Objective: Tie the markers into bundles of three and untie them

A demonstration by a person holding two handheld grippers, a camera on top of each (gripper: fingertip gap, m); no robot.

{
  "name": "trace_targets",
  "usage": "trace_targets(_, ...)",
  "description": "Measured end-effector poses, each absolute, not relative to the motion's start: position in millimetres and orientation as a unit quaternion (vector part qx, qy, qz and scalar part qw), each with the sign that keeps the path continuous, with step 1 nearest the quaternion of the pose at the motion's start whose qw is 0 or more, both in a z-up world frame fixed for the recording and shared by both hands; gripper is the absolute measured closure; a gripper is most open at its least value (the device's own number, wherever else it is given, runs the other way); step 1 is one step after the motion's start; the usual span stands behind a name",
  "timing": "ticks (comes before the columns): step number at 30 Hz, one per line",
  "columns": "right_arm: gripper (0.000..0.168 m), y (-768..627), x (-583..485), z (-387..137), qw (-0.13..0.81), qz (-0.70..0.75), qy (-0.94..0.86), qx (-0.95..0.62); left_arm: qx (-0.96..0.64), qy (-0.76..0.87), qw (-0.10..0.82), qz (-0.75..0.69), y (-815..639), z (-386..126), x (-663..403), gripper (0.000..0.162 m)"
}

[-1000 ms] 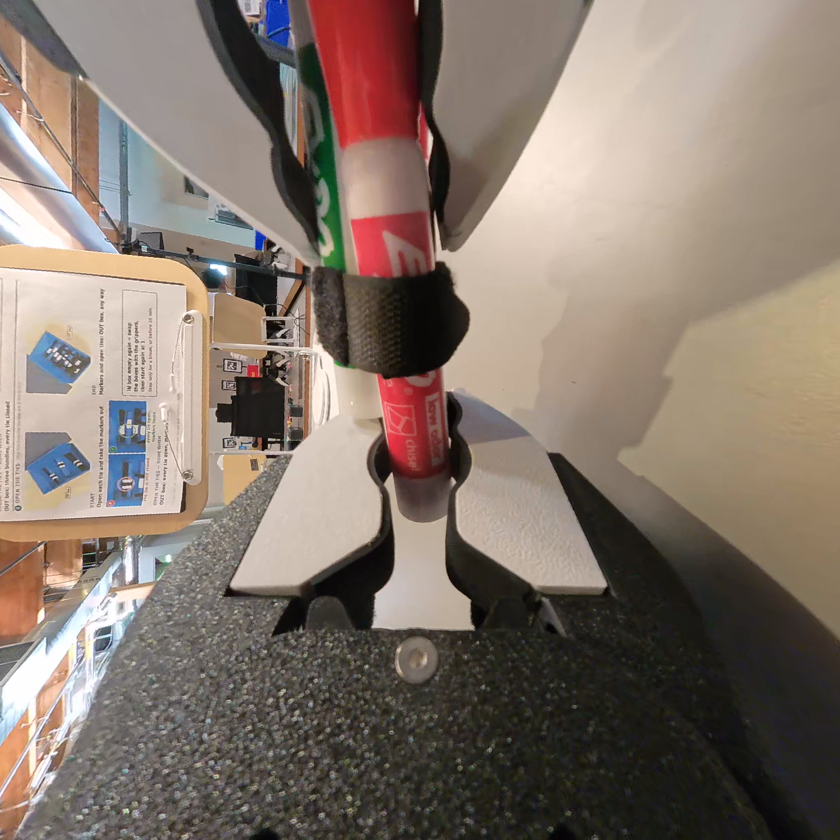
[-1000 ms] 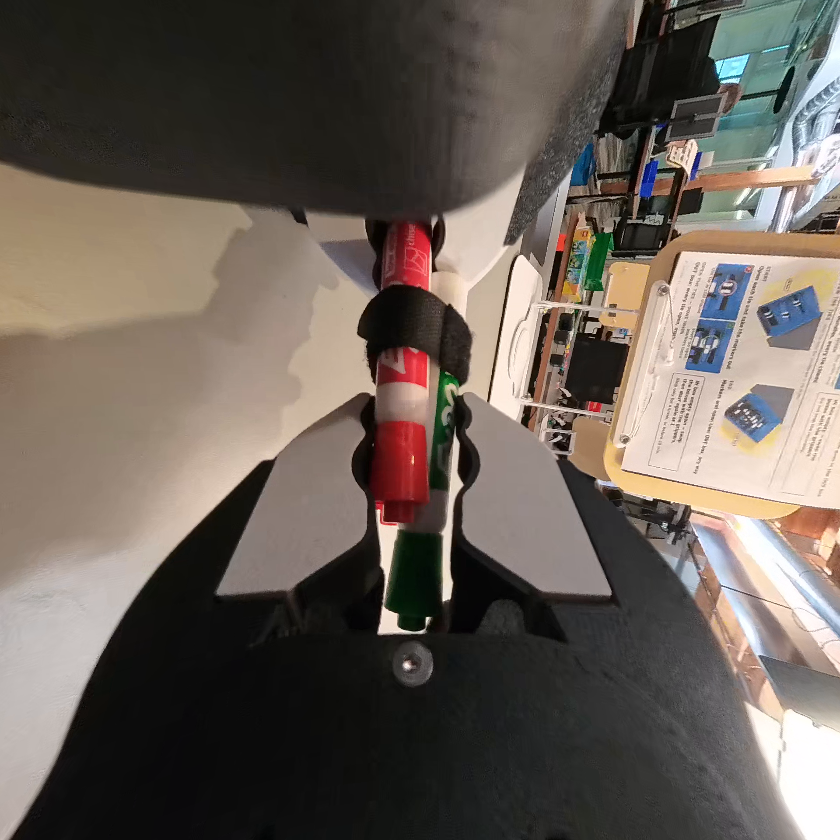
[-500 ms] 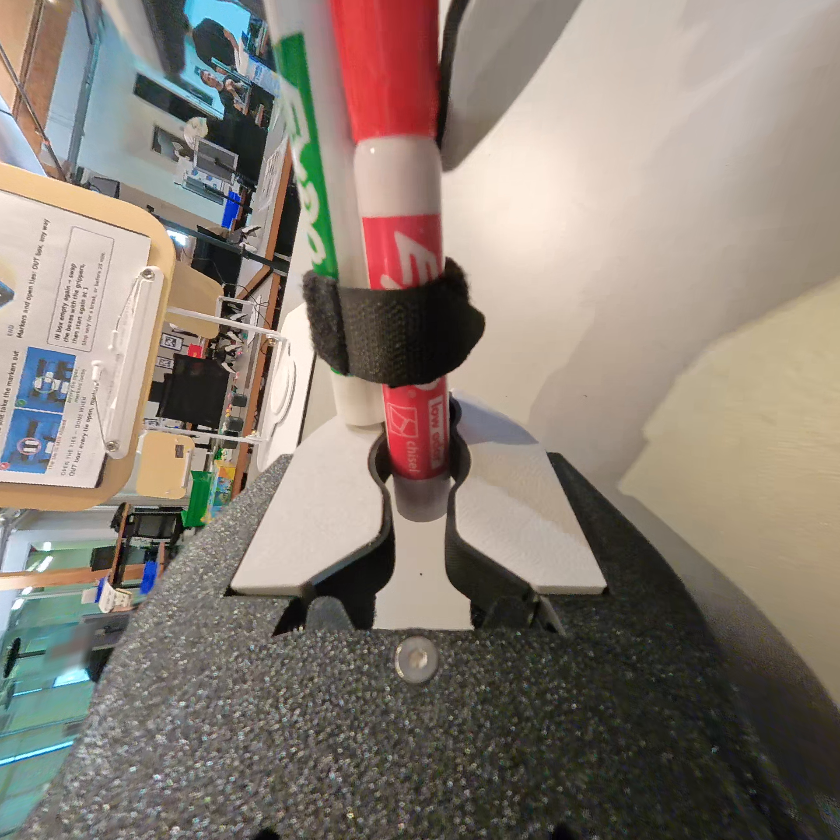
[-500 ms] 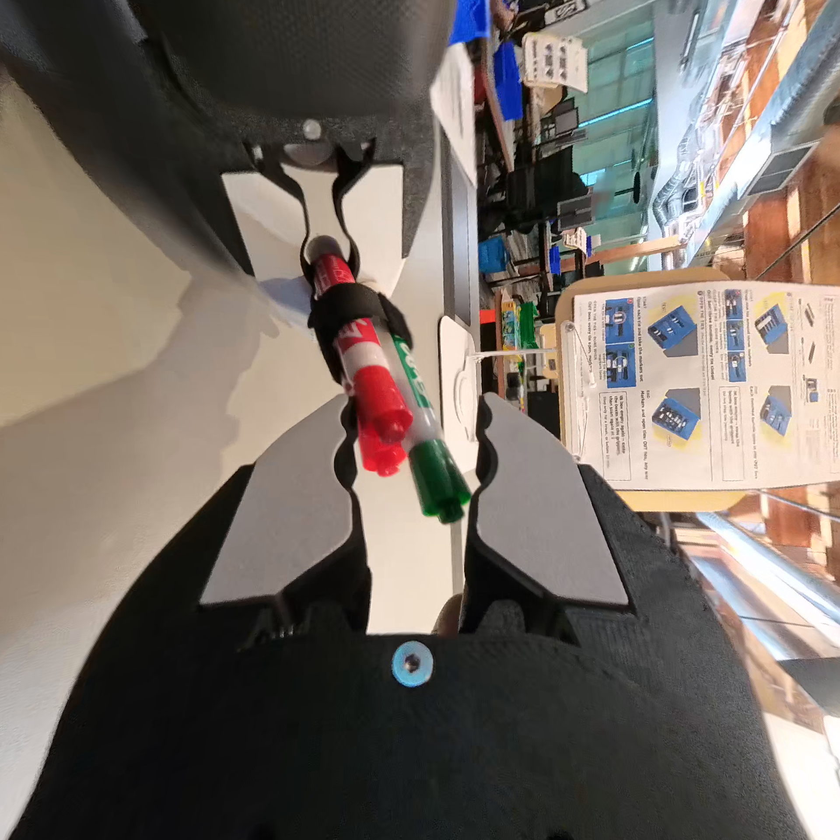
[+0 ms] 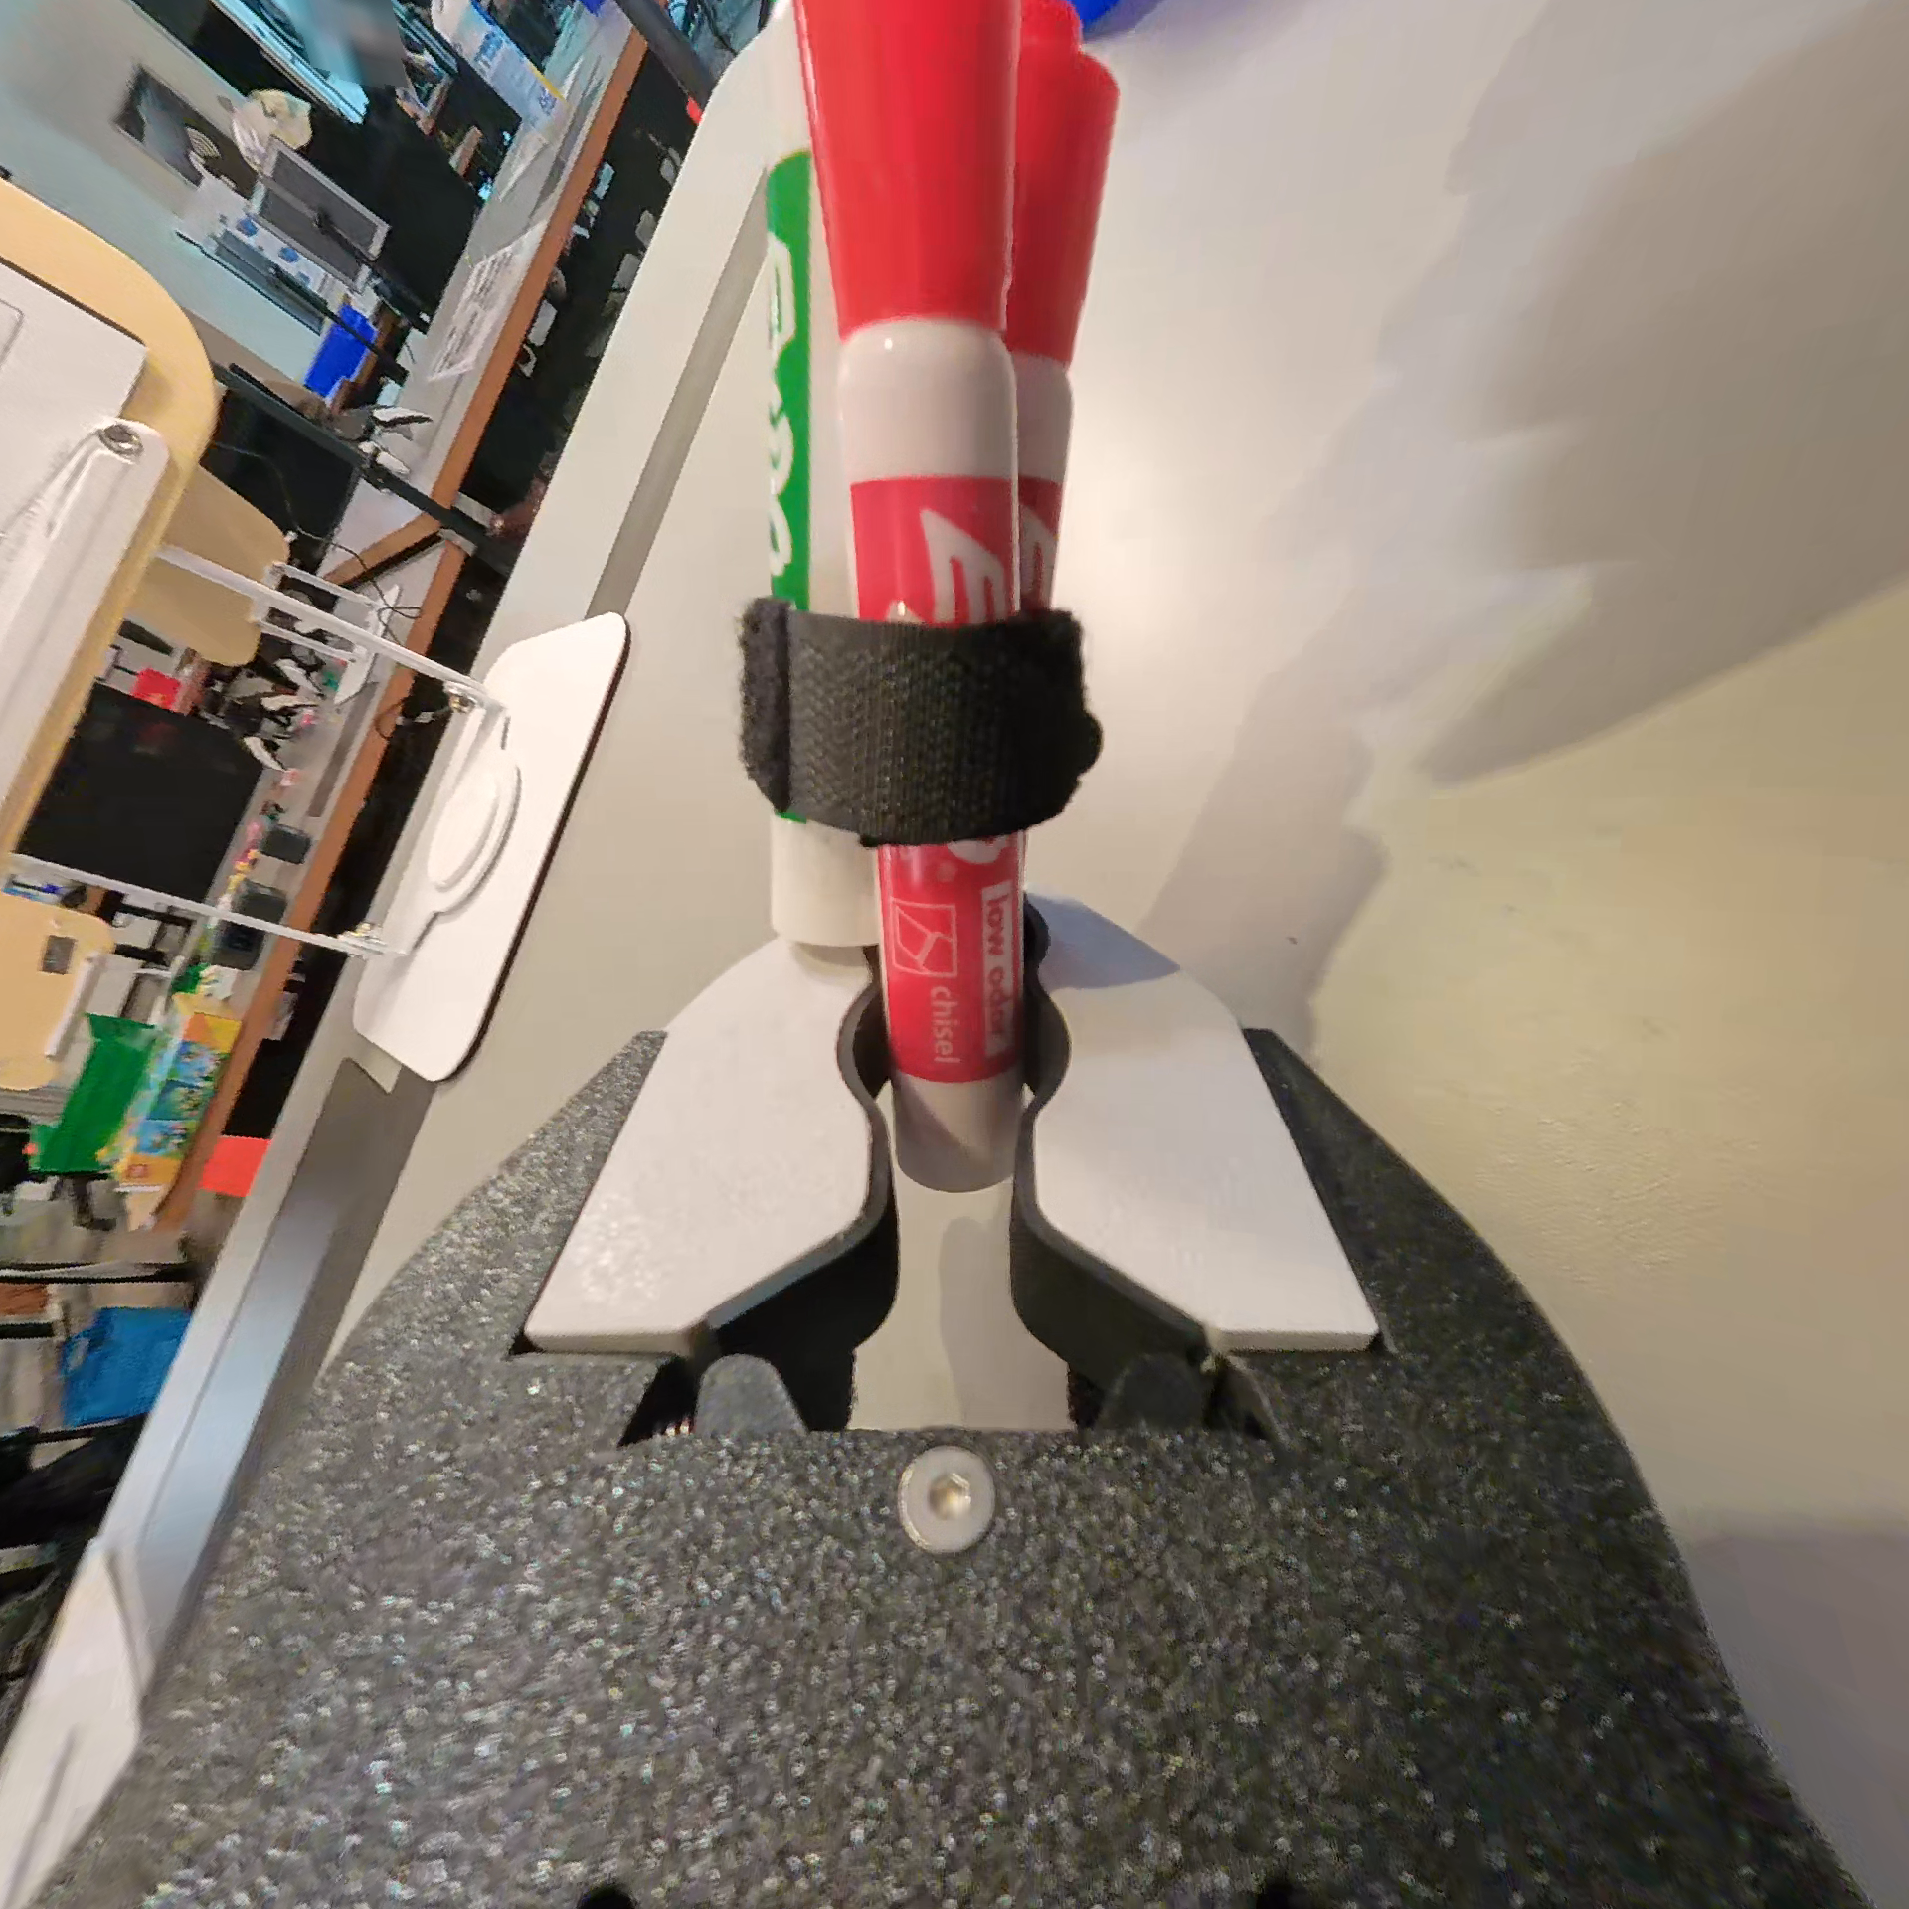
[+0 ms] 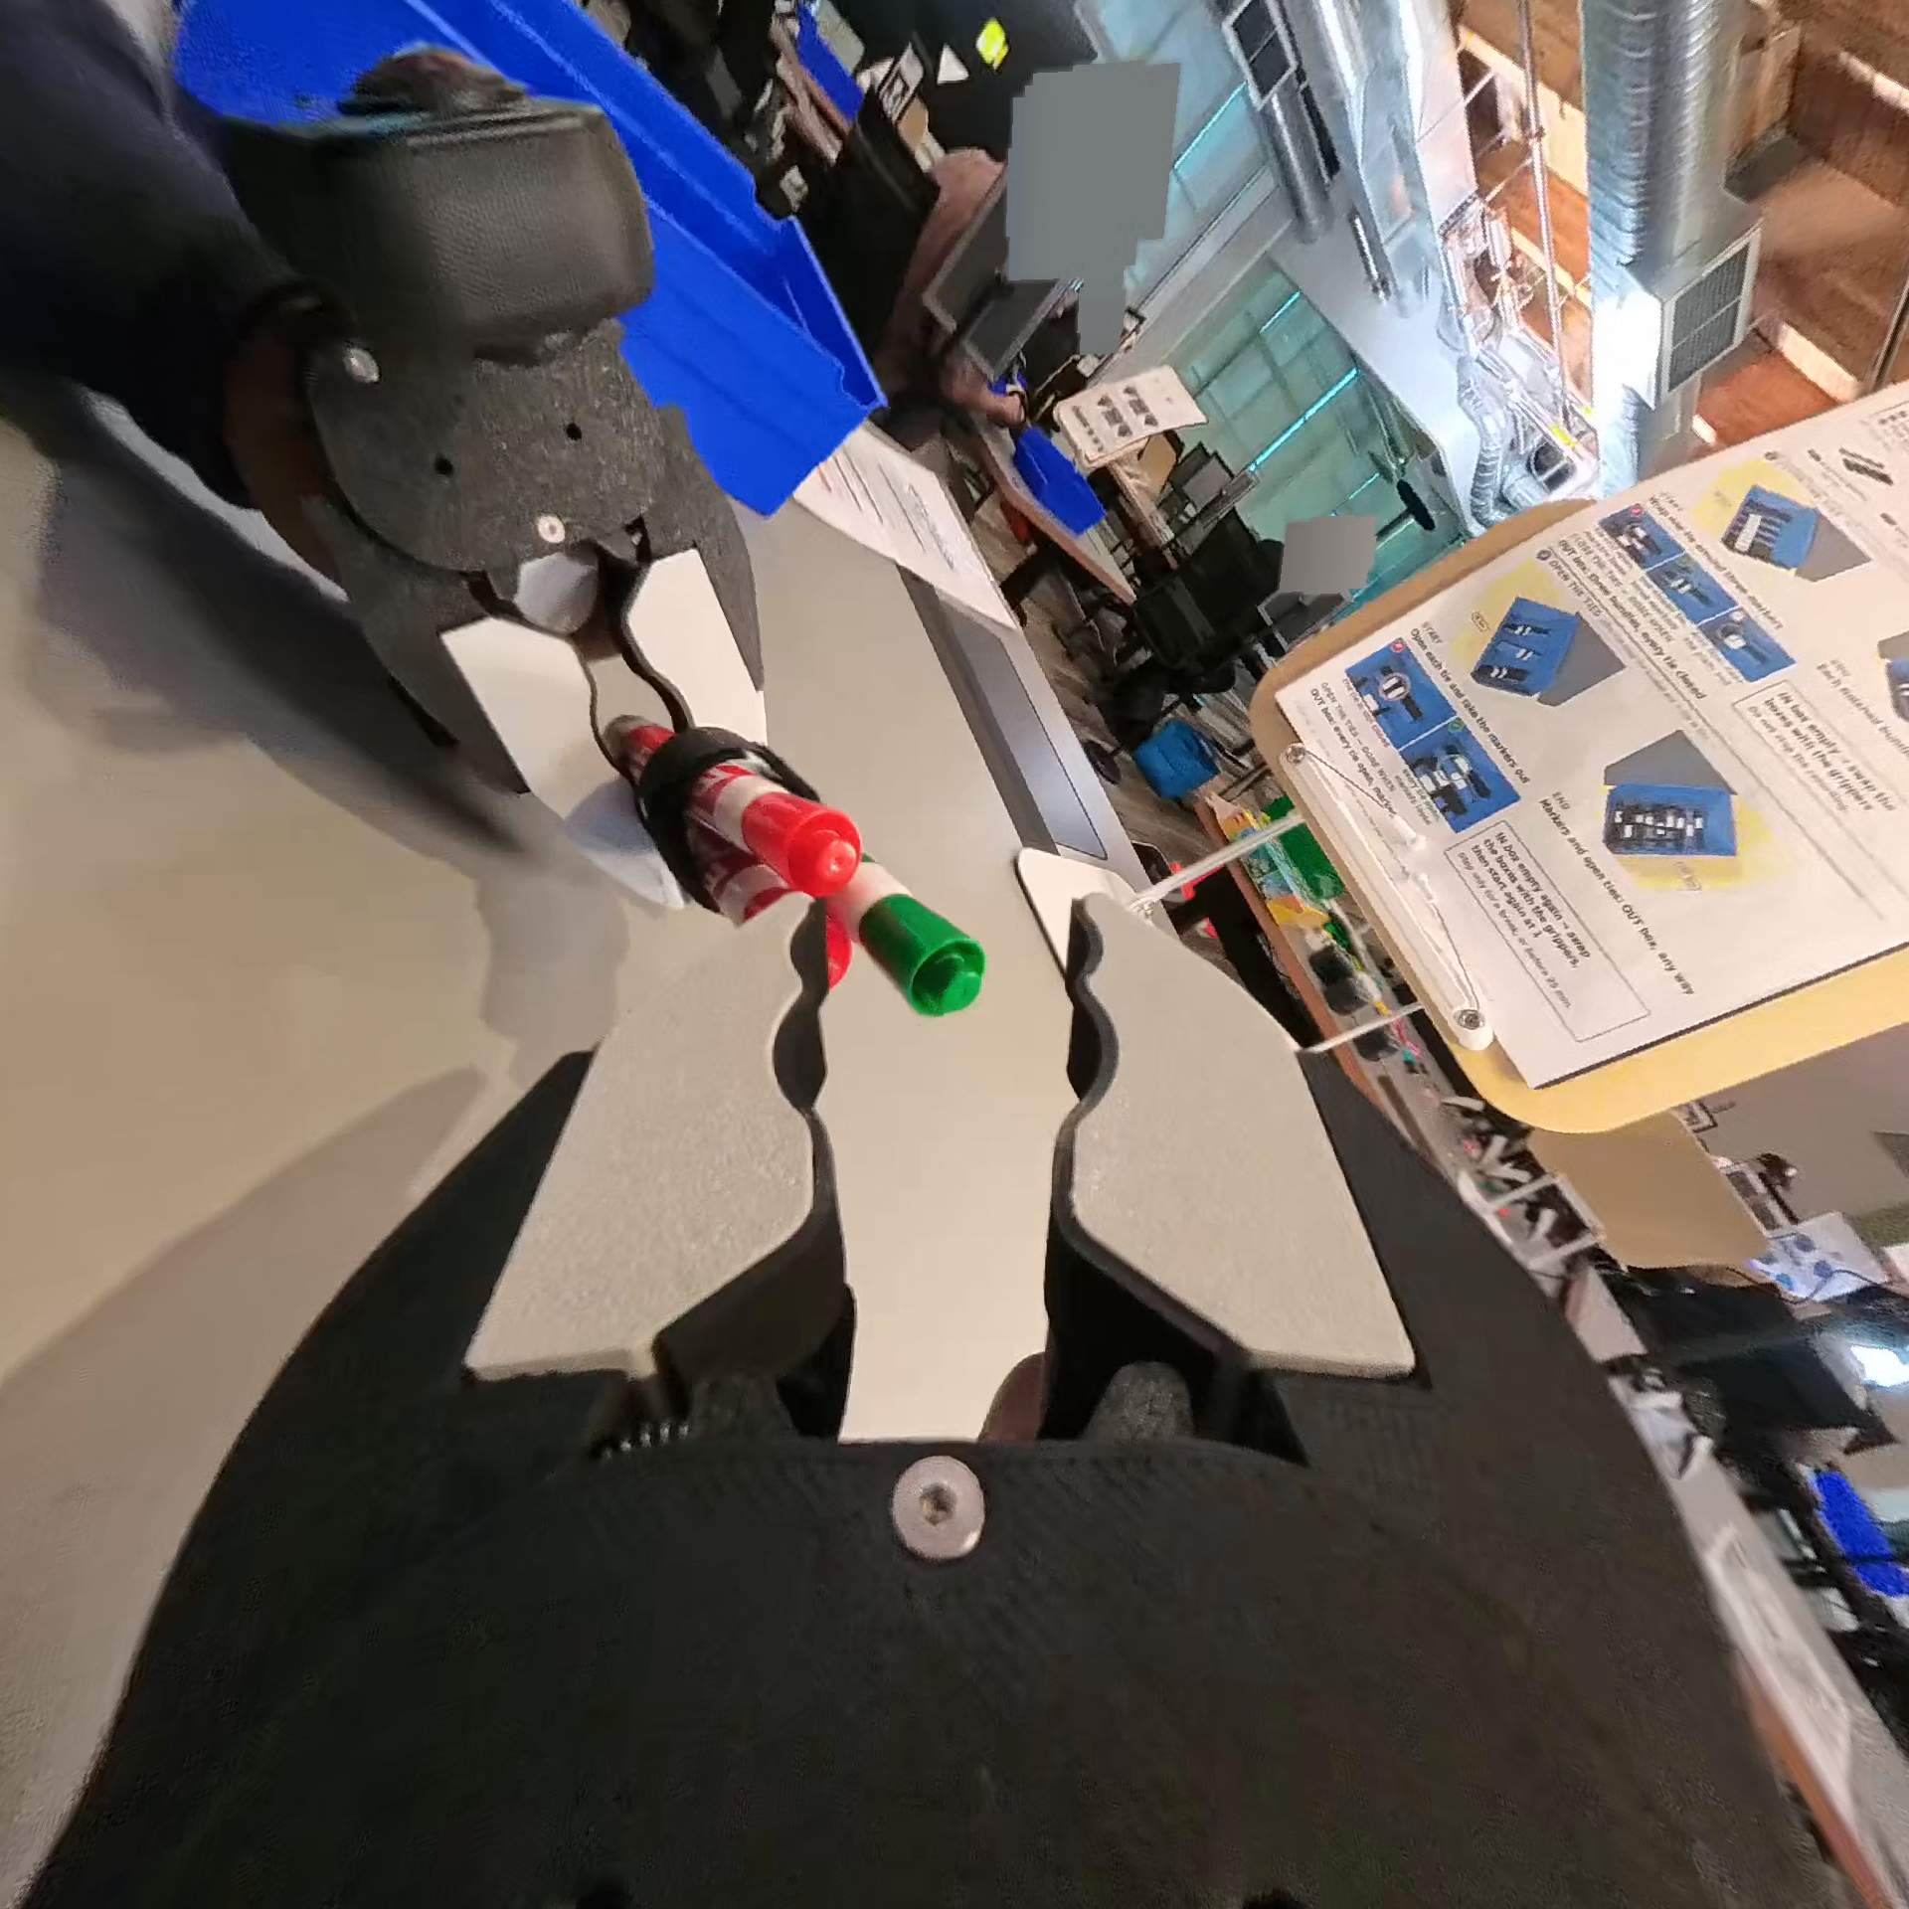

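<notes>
From my left wrist, my left tongs point(image 5: 950, 1074) clamped the tail end of a red marker point(image 5: 935, 579), part of a three-marker bundle point(image 5: 909, 434) bound by a black strap point(image 5: 914, 733) just ahead of the tips, above the pale counter point(image 5: 1550, 930).

From my right wrist, my right tongs point(image 6: 935, 1023) stood wide and empty, the bundle's capped ends point(image 6: 868, 899) just ahead of the fingertips point(image 6: 1126, 950). A blue bin point(image 6: 723, 289) sat beyond my left tongs.

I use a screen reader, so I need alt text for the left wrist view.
The left tongs are shut on the base of a red marker, bound by a black strap to a second red marker and a green marker, above a white table.
</notes>
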State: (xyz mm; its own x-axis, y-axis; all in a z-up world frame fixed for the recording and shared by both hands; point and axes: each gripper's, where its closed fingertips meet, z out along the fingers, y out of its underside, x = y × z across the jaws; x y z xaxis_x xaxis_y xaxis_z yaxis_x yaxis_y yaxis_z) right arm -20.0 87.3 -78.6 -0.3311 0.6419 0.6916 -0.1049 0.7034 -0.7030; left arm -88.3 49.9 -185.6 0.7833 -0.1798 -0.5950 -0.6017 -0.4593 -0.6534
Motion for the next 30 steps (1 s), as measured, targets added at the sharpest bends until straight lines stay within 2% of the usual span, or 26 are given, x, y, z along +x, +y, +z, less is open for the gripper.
trace_targets(11, 0.115, 85, -28, -83, 0.543, 0.365, -0.727, -0.205, -0.84, 0.203, 0.496, 0.089, 52, -185, -65, 0.142)
trace_targets(19, 0.115, 83, -26, -80, 0.543, 0.393, -0.713, -0.206, -0.851, 0.185, 0.492, 0.024, 52, -186, -56, 0.142)
trace_targets(30, 0.112, 94, -36, -92, 0.51, 0.432, -0.698, -0.256, -0.86, 0.161, 0.483, -0.008, 49, -188, -61, 0.142)
